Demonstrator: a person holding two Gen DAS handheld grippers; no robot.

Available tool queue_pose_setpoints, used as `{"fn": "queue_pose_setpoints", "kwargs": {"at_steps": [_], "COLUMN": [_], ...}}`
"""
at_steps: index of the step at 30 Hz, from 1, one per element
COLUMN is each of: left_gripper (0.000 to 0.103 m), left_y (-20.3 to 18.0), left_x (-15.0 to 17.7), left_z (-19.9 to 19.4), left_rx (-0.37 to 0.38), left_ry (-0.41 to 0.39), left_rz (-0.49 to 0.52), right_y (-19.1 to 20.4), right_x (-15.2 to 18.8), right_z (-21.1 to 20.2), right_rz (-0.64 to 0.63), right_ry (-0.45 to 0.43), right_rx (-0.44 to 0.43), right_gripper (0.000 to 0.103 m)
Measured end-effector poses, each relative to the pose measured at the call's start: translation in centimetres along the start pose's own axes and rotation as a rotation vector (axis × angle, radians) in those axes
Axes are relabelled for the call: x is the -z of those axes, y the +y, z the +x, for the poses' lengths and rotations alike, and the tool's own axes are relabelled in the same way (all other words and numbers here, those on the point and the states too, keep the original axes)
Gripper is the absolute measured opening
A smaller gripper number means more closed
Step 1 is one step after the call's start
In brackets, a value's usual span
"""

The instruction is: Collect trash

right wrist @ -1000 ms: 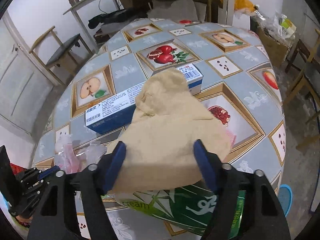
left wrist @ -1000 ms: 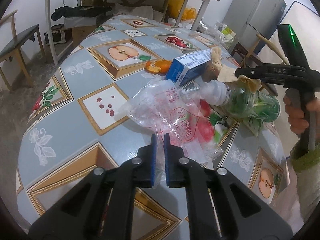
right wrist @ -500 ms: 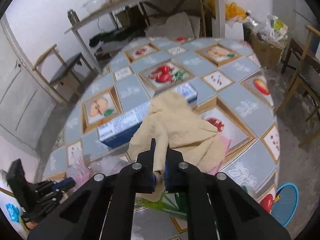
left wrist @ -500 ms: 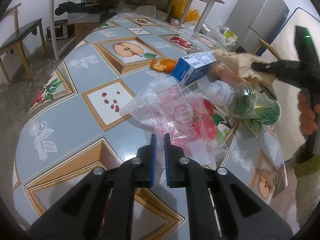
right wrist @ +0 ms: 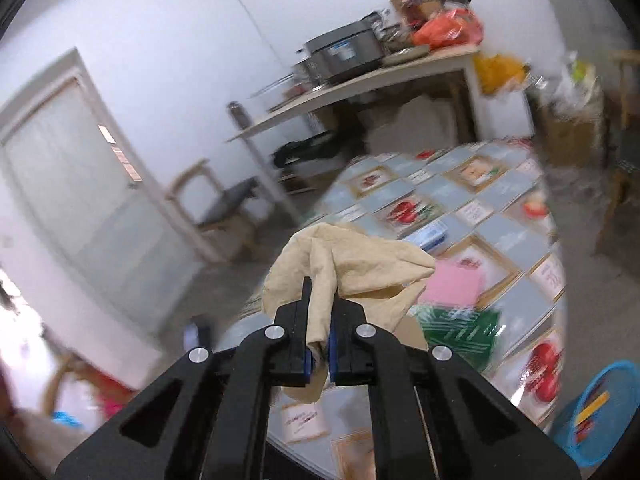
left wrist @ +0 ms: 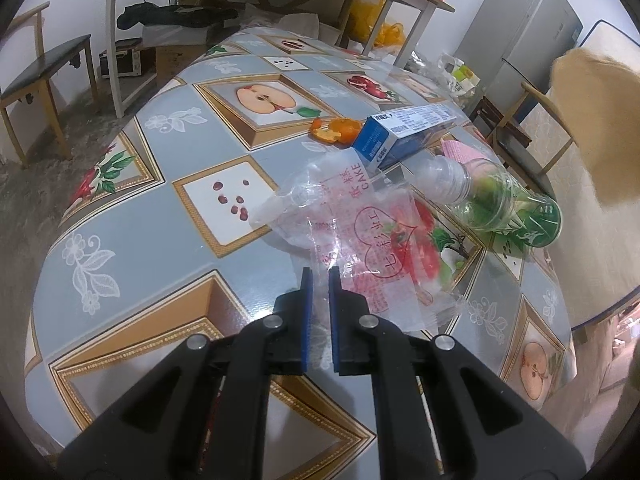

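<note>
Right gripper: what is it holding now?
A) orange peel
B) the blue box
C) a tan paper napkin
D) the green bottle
C: the right gripper is shut on the tan napkin, lifted above the table; the blue box lies behind it.

Even, soft indoor light fills both views, with a faint sheen on the bench (left wrist: 224,280) just ahead of the left jaws and sharp detail there. The right wrist view is smeared by motion blur beyond its jaws, with blown-out white glare low left. Fisheye bending and dark vignetting ring both pictures.
</note>
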State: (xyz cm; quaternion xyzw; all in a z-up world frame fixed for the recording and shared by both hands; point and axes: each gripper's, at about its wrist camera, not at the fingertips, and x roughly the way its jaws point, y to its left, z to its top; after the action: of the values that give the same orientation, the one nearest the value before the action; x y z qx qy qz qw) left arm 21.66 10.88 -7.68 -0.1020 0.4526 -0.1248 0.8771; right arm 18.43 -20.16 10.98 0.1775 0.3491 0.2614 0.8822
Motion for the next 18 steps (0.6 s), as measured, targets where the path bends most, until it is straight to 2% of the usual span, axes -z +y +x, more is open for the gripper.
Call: {"fn": "queue_pose_setpoints", "kwargs": {"at_steps": [3,6,8,10,14,16,18], "left_gripper": [0.006,0.006,0.006,0.006,0.006,0.006,0.006], "left_y": [0.1,0.2,0.2,0.3,0.3,0.2,0.4], "left_x": [0.0,0.1,0.2,0.2,0.1,0.1,0.2], "left_z": [0.0,-0.1,-0.1,-0.1,-0.2,-0.3,-0.4], "left_rx": [-0.002,-0.002,-0.002,-0.004,-0.008,-0.01,-0.014], "left_ry": [-0.002,-0.003,-0.004,-0.003,0.001,0.003,0.003], "left_rz": [0.0,-0.006,-0.012,-0.012,-0.009,-0.012,-0.015], "right_y": [-0.1,-1.1,-2.8,-4.6,-6.0,-6.2,-6.3], "right_x": [2.0,5.1,7.5,9.5,11.2,11.6,11.8], "right_z": [-0.5,0.4,1.8,3.4,6.0,7.3,8.1], "right_rz": [0.037,0.081,0.154,0.195,0.116,0.072,0.057], "right_ry": [0.057,0.142,0.223,0.301,0.366,0.378,0.382], "right_rx": [-0.068,-0.06,-0.046,0.068,0.319,0.395,0.407], "right_gripper": [0.006,0.006,0.006,0.006,0.006,0.006,0.006]}}
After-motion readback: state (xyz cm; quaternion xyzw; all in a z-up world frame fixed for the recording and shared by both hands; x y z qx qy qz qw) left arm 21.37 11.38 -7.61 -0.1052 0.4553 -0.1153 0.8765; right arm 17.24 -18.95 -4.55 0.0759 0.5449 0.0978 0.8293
